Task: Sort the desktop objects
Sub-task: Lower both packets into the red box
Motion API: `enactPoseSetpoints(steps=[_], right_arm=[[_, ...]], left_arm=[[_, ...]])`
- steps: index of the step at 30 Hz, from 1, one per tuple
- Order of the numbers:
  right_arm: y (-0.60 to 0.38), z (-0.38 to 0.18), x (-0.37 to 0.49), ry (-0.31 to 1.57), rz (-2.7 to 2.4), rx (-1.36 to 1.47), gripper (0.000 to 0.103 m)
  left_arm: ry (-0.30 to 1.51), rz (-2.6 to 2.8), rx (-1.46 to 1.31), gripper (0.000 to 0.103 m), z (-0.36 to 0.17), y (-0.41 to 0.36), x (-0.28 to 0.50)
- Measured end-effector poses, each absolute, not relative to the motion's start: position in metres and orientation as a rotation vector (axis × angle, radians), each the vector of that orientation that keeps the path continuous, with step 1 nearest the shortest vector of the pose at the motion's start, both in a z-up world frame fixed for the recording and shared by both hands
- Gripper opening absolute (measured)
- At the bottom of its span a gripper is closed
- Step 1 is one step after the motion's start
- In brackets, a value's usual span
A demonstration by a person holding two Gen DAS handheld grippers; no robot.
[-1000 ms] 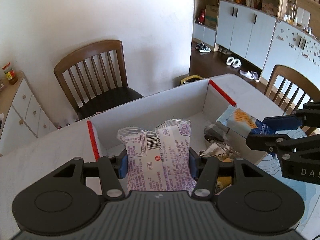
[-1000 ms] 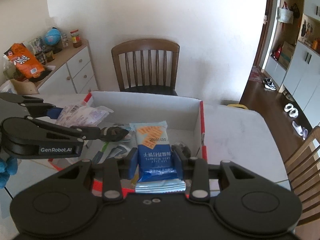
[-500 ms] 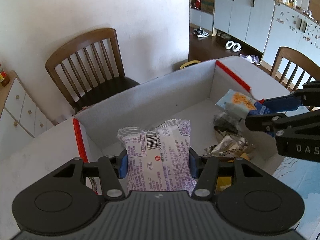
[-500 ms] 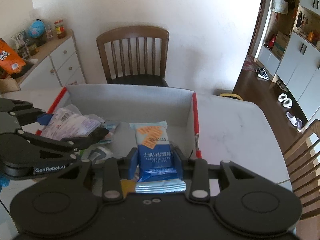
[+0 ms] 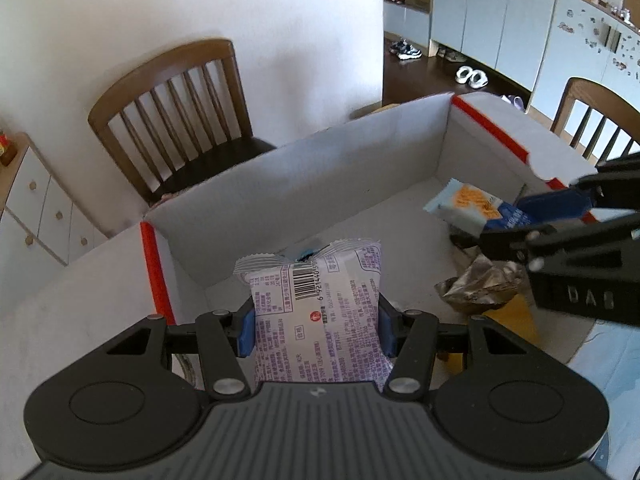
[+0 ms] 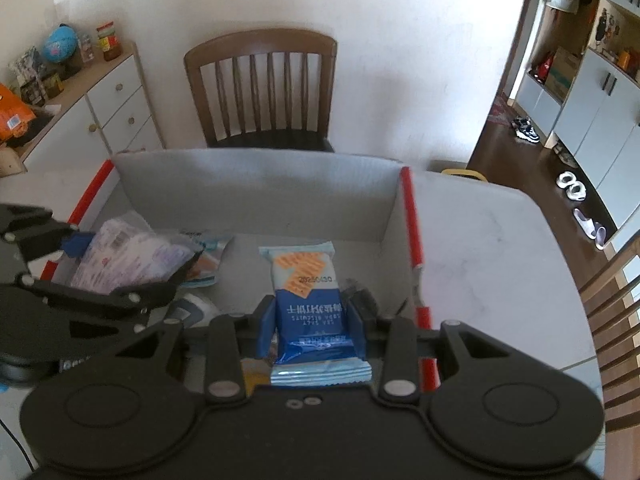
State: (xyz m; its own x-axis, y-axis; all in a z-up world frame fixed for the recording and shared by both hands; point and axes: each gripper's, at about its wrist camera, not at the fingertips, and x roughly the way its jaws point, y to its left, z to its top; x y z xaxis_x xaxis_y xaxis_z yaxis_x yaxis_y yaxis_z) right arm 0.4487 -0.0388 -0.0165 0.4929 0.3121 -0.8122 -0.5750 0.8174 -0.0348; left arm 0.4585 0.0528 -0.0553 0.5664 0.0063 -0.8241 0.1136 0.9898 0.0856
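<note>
Both hands are at the drop-off step: each carries a snack packet over the open cardboard box (image 5: pixel 320 184) on the table (image 6: pixel 480 240). The left gripper (image 5: pixel 316 328) has its jaws clamped on the sides of a white-and-purple packet (image 5: pixel 316 312), barcode side up, puffy and crimped at the top edge, sticking out ahead of the jaws above the box floor. The right gripper (image 6: pixel 312 324) has its jaws closed on a blue biscuit packet (image 6: pixel 306 292) with an orange cracker picture; its far end points toward the back wall of the box, its near crimped edge tucked behind the jaws.

Below and between the two grippers, the box already holds a crumpled foil wrapper (image 5: pixel 480 288) and a few other wrappers, though I can't quite make out what they are.

Next, I'd judge, each hand needs to ease lower and let its jaws spread so the packets fall flat inside rather than catch on the red-edged walls. Both packets look light and soft, so they should drop without bouncing out.
</note>
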Motion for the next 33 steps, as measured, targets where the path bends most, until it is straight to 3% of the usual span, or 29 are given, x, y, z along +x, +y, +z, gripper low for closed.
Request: enactPoseSetpoints(steps=[33], right_arm=[[-0.021,-0.048,0.455,0.963,0.549,-0.398,0.039]], left_arm=[[1.081,-0.082,0.168,0.056,-0.082,0.051,0.485]])
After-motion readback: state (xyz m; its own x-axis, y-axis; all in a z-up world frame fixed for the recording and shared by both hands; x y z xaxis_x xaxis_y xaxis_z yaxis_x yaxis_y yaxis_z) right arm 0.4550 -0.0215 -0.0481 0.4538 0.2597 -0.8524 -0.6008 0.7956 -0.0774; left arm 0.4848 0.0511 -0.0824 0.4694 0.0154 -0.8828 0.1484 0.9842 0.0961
